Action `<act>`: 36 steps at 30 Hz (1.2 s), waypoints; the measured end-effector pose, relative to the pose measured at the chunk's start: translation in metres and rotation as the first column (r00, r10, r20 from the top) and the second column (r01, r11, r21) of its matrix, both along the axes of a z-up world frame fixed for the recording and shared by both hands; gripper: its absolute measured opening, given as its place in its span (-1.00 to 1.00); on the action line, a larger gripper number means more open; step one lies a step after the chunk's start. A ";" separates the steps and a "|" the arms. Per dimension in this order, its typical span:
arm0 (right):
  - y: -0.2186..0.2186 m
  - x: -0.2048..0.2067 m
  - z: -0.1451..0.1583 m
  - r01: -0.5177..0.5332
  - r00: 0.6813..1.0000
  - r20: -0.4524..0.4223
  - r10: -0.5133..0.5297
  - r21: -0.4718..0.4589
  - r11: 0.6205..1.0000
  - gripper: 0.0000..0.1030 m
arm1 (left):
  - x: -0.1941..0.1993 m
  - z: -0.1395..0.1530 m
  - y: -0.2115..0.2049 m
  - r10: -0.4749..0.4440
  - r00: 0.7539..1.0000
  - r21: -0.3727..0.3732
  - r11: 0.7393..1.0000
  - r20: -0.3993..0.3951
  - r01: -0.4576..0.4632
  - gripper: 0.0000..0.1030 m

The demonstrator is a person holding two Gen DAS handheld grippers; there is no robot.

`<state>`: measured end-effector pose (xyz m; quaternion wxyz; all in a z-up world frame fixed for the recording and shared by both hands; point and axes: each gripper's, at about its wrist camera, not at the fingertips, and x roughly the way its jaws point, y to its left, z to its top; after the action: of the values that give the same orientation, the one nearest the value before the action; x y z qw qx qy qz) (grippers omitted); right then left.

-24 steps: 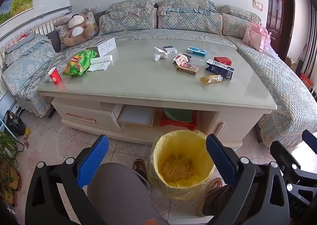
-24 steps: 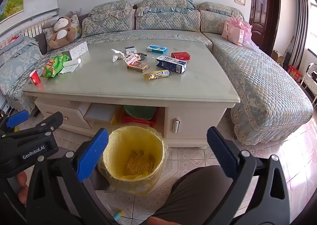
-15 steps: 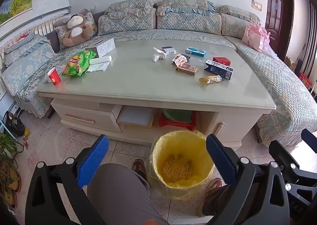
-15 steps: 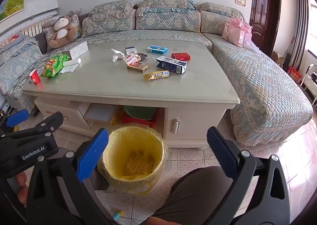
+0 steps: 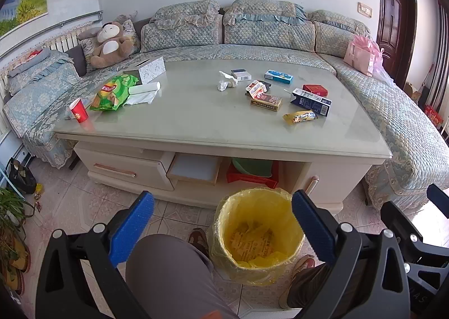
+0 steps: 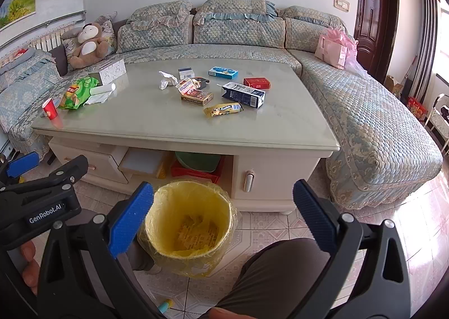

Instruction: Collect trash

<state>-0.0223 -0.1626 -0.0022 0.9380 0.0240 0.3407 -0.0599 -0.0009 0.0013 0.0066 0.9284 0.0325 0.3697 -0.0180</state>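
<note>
Nothing much is shifting since the earlier frames: both views are only drifting slightly. Left gripper [image 5: 223, 230] and right gripper [image 6: 223, 219] are hanging spread wide and empty, low above the person's knees, the yellow-lined bin [image 6: 188, 225] standing on the floor near them, against the table [image 6: 252, 136]. Collecting seems not yet begun; litter is lying right of the table's centre. Reaching far for the yellow wrapper [image 6: 223, 109], the nearest piece, looks the likely next move. "GenRobot.AI" is reading on the left gripper; carton [image 6: 243, 94] print is too small.
</note>
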 end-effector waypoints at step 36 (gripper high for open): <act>0.001 0.000 -0.010 0.009 1.000 -0.002 -0.009 -0.006 1.000 0.88 | 0.002 -0.006 -0.001 0.000 1.000 0.000 1.000 -0.005 0.000 0.87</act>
<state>-0.0220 -0.1616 -0.0119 0.9374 0.0229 0.3414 -0.0651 0.0009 0.0005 0.0008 0.9275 0.0324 0.3720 -0.0178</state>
